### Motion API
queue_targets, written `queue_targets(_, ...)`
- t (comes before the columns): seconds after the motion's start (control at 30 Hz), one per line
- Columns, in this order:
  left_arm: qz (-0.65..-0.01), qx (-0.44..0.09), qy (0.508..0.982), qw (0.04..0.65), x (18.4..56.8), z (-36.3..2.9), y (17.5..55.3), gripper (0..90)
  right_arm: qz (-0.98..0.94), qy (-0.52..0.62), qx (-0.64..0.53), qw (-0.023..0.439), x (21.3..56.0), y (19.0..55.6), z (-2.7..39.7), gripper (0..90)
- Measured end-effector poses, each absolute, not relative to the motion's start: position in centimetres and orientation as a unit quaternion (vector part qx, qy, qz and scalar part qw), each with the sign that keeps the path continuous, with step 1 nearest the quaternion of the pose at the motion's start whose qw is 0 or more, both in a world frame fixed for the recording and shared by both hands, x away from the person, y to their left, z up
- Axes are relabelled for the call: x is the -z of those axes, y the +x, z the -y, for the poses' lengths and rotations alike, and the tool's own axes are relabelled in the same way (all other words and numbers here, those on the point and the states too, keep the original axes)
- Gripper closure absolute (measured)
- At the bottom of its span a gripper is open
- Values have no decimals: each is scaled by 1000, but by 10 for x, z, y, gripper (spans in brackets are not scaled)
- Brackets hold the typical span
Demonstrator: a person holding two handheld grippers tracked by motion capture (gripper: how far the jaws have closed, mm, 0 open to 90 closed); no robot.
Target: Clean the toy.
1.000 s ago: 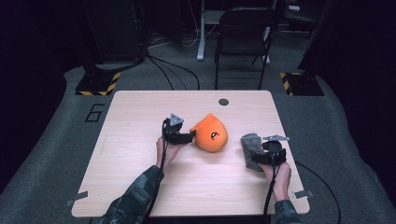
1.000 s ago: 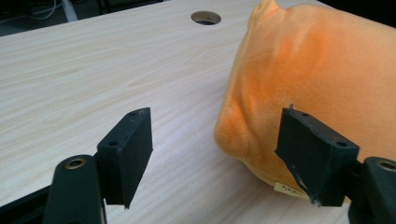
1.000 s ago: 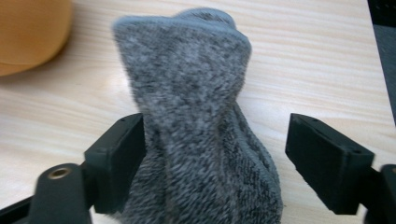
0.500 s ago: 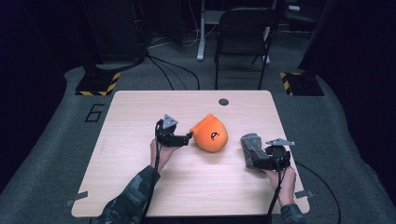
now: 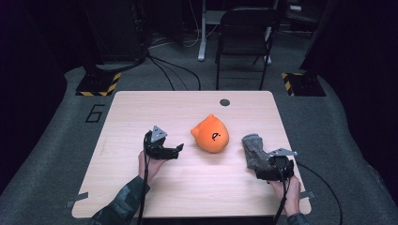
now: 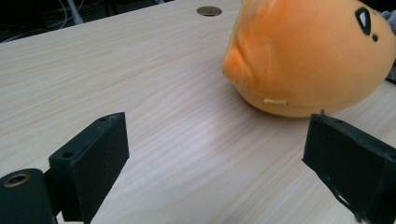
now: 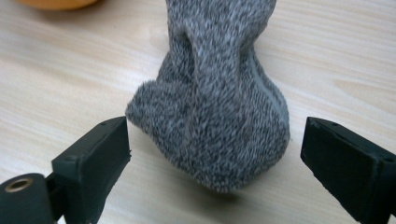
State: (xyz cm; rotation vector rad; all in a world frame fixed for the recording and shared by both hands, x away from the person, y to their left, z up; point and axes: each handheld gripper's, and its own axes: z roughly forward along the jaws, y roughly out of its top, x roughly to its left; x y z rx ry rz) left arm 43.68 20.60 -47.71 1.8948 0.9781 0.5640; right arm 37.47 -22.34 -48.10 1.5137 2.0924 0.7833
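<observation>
An orange plush (image 5: 211,134) with a small black face lies at the middle of the wooden table (image 5: 141,112). My left gripper (image 5: 177,150) sits just left of it; its jaws have just been opening, nothing lies between them, and they stand open. In the left gripper view the plush (image 6: 308,56) is ahead and to the right of the left gripper (image 6: 224,163), apart from it. A grey fuzzy sock (image 5: 252,149) lies at the right. My right gripper (image 5: 264,165) is at its near end, its jaws having widened. The sock's end (image 7: 215,107) lies between the open jaws of the right gripper (image 7: 217,158), with gaps on both sides.
A round cable hole (image 5: 225,102) is near the table's far edge. Behind the table stand a dark chair (image 5: 244,28) and black-and-yellow striped bases (image 5: 99,84). The table's near edge is close behind both hands.
The left gripper has drawn back leftward from the orange plush, which stays where it was. The right gripper has slid toward the near edge, away along the sock.
</observation>
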Motion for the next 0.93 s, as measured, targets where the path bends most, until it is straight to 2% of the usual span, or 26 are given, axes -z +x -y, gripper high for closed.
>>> queue_targets(0.47, -420, -216, 784, 403, 506, -255, 416, 41, -764, 543, -278, 209, 504, 360, 242, 55)
queue_targets(0.77, -438, -209, 791, 373, 522, -271, 415, 26, -773, 534, -282, 191, 521, 356, 248, 26)
queue_targets(0.93, -447, -206, 790, 365, 528, -278, 418, 25, -772, 528, -294, 198, 524, 355, 252, 0)
